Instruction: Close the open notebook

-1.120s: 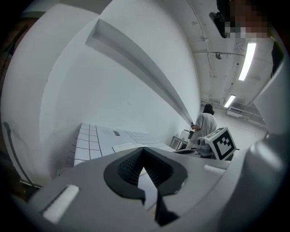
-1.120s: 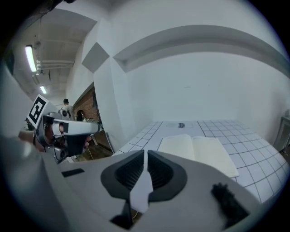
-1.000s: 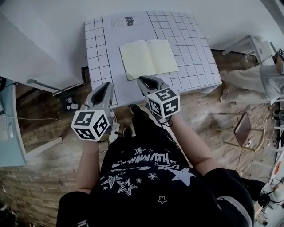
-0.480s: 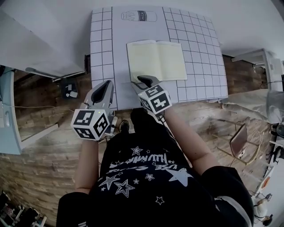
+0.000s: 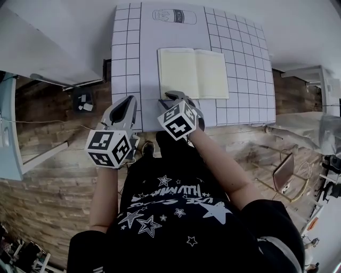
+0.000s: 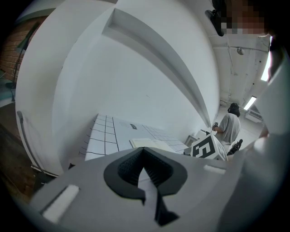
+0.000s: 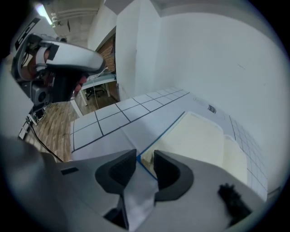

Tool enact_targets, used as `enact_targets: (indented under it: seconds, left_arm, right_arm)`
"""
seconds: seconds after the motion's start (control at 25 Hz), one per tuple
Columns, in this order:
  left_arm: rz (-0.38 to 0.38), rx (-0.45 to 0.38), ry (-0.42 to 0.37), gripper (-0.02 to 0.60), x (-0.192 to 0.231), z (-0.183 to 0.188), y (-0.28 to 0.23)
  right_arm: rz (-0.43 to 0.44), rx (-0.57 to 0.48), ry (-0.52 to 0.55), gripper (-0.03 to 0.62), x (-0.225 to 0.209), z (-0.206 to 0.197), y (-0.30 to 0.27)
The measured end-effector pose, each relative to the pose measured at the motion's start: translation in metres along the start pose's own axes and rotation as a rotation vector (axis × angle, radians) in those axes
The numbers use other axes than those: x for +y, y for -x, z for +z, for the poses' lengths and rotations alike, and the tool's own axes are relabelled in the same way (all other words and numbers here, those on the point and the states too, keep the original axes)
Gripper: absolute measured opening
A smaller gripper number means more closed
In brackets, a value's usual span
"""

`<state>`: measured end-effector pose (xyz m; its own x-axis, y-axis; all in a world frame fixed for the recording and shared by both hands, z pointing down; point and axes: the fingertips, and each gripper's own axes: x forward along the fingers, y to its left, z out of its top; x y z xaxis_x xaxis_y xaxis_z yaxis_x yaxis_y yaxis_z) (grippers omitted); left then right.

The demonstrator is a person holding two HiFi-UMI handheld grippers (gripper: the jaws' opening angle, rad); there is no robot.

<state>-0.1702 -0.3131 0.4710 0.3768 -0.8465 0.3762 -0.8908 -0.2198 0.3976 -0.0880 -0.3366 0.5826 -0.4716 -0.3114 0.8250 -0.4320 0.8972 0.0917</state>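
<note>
The open notebook (image 5: 193, 73) lies flat with cream pages up on the white gridded table (image 5: 126, 58). It also shows in the right gripper view (image 7: 195, 136) and the left gripper view (image 6: 152, 143). My right gripper (image 5: 171, 96) points steeply down at the notebook's near left corner. Its jaws (image 7: 145, 156) are opening, and the blue cover edge of that corner lies between them without being pressed. My left gripper (image 5: 129, 100) hovers at the table's near edge, left of the notebook. It is shut and holds nothing (image 6: 144, 152).
A printed bottle outline (image 5: 174, 16) marks the table's far side. A white wall panel (image 5: 48, 48) stands to the left and a white desk (image 5: 314, 77) to the right. A chair (image 5: 287, 162) sits on the wooden floor. A person (image 6: 229, 129) stands far off.
My right gripper has dropped and rolled toward the notebook's near left corner, and its jaws have gone from shut to apart. My left gripper has edged slightly forward and down.
</note>
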Motion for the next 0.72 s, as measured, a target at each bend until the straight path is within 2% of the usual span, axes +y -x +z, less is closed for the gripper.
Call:
enact_targets:
  seconds: [0.2, 0.24, 0.28, 0.52, 0.72]
  left_arm:
    - [0.0, -0.003, 0.005, 0.009, 0.002, 0.0, 0.003]
    - [-0.001, -0.003, 0.006, 0.009, 0.002, 0.0, 0.004]
    - [-0.003, -0.003, 0.004, 0.009, 0.002, 0.0, 0.005]
    - [-0.012, -0.01, -0.011, 0.009, -0.003, 0.002, 0.017]
    - [-0.047, -0.014, -0.039, 0.009, -0.012, 0.005, 0.028]
  right_arm:
    - [0.007, -0.019, -0.025, 0.121, -0.001, 0.001, 0.001]
    - [0.006, -0.026, -0.037, 0.1, -0.002, 0.001, 0.001]
    - [0.006, -0.03, -0.05, 0.044, -0.004, 0.001, 0.002]
    - [-0.012, -0.023, -0.046, 0.031, -0.006, 0.002, 0.004]
    - [-0.044, -0.096, -0.105, 0.028, -0.012, 0.013, 0.03]
